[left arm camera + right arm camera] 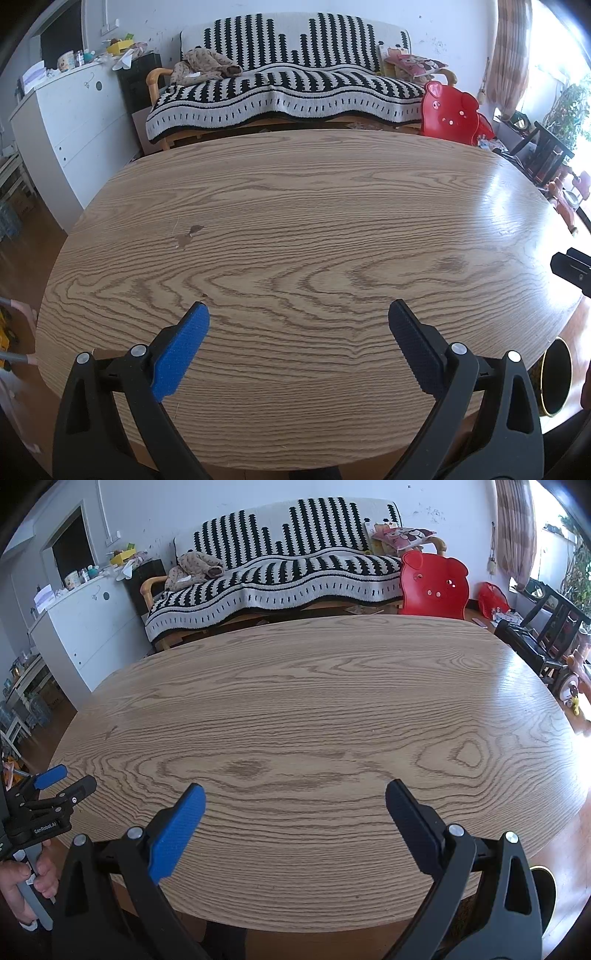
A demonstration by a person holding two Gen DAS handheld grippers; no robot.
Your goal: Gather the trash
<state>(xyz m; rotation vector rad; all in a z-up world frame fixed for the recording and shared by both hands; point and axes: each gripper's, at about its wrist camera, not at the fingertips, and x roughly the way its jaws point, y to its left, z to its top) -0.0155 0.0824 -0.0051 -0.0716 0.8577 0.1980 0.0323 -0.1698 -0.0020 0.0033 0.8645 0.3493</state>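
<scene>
A bare oval wooden table (295,229) fills both views; no loose trash shows on it. My left gripper (299,314) hovers open over the near edge, nothing between its blue and black pads. My right gripper (295,794) is likewise open and empty above the table (314,709). A dark round bin with a gold rim (556,376) sits below the table's near right edge; a sliver of the bin (545,890) shows in the right wrist view. The left gripper (64,781) appears at the far left, held by a hand (22,882). Part of the right gripper's body (574,267) pokes in at the right.
A small dark stain (188,234) marks the tabletop. Behind the table stand a sofa with a black-and-white blanket (288,88), a red pig-shaped chair (450,110), a white cabinet (70,122) with clutter on top, and dark furniture with plants (554,144) at right.
</scene>
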